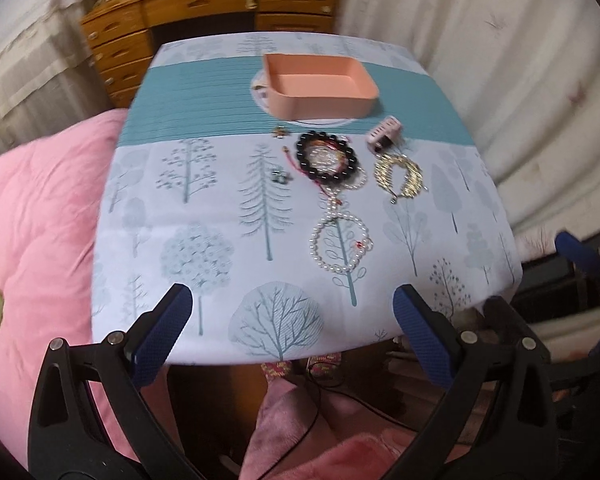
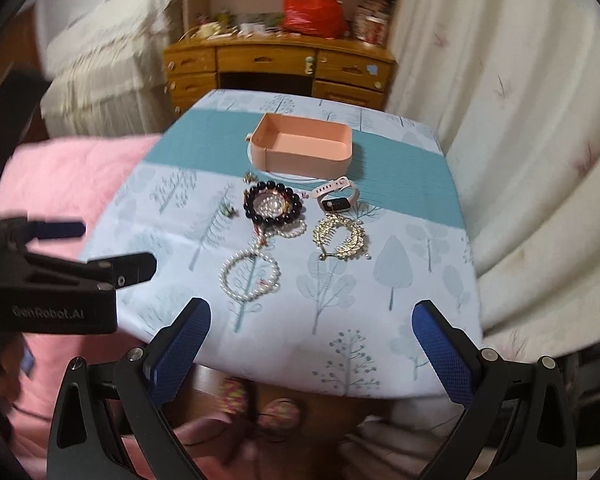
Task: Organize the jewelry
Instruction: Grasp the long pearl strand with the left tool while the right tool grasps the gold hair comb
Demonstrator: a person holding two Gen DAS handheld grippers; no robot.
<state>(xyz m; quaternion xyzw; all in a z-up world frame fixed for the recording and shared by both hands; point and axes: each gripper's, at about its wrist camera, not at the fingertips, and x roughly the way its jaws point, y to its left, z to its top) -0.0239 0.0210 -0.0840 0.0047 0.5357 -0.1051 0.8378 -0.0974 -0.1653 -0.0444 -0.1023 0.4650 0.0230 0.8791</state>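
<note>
A pink open box [image 1: 320, 86] [image 2: 304, 146] stands at the far middle of the tree-print table [image 1: 220, 220]. In front of it lie a black bead bracelet [image 1: 327, 156] [image 2: 273, 204], a pearl necklace [image 1: 339, 240] [image 2: 249, 274], a gold comb-like piece [image 1: 398, 174] [image 2: 340, 238], a pink-strap watch [image 1: 384, 134] [image 2: 336, 196] and two small earrings [image 1: 281, 177] [image 2: 229, 210]. My left gripper [image 1: 292, 320] is open and empty at the table's near edge. My right gripper [image 2: 310, 332] is open and empty, also at the near edge. The left gripper shows at the left of the right wrist view [image 2: 100, 252].
A pink quilt [image 1: 32, 240] lies left of the table. A wooden desk with drawers [image 1: 204, 12] stands behind it, with a red bag [image 2: 314, 4] on top. Cream curtains [image 2: 520, 120] hang on the right. Slippers [image 2: 276, 412] sit under the table's near edge.
</note>
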